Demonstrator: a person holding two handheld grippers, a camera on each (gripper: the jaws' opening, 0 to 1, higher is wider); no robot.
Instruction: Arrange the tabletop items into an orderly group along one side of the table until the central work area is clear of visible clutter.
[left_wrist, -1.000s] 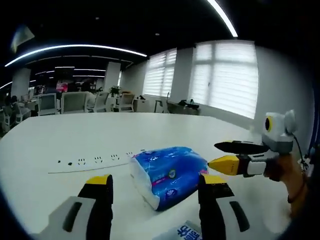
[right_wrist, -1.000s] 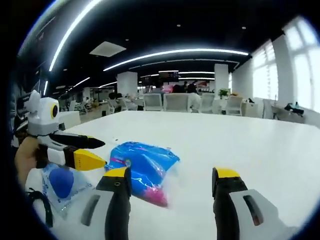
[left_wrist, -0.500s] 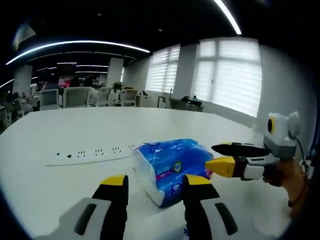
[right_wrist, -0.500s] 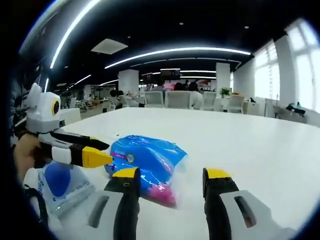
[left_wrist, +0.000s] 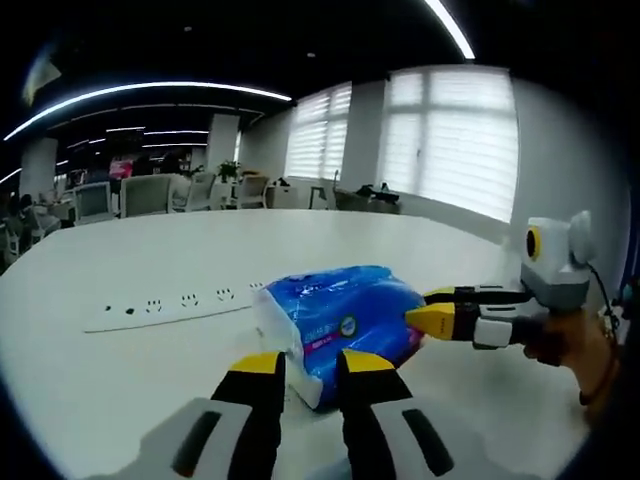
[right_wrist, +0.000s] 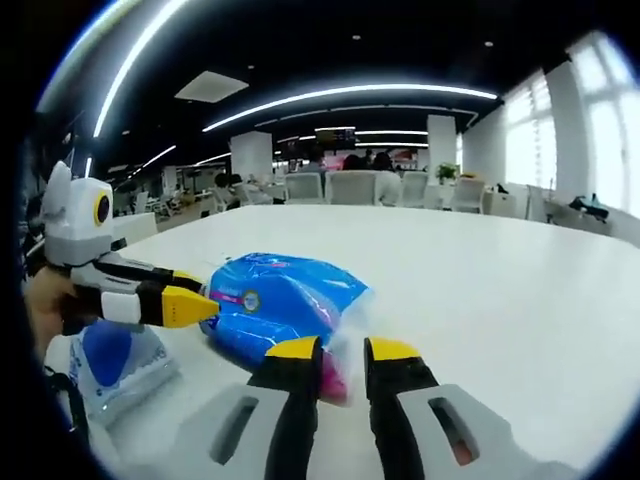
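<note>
Both grippers, left (left_wrist: 305, 362) and right (right_wrist: 343, 349), nearly closed, pinching opposite ends of the blue pack (left_wrist: 340, 320); lift evenly, slide to worktop (left_wrist: 120, 270) edge.

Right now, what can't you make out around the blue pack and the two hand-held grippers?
- Left gripper view: near end of the blue plastic tissue pack hidden behind the left hand-held gripper; pinch unclear.
- Right gripper view: the pack's pink end sits behind the right hand-held gripper; contact unclear.
- Right gripper view: the clear pouch with a blue print is cut off by the edge.
- Pack lettering too small.
</note>
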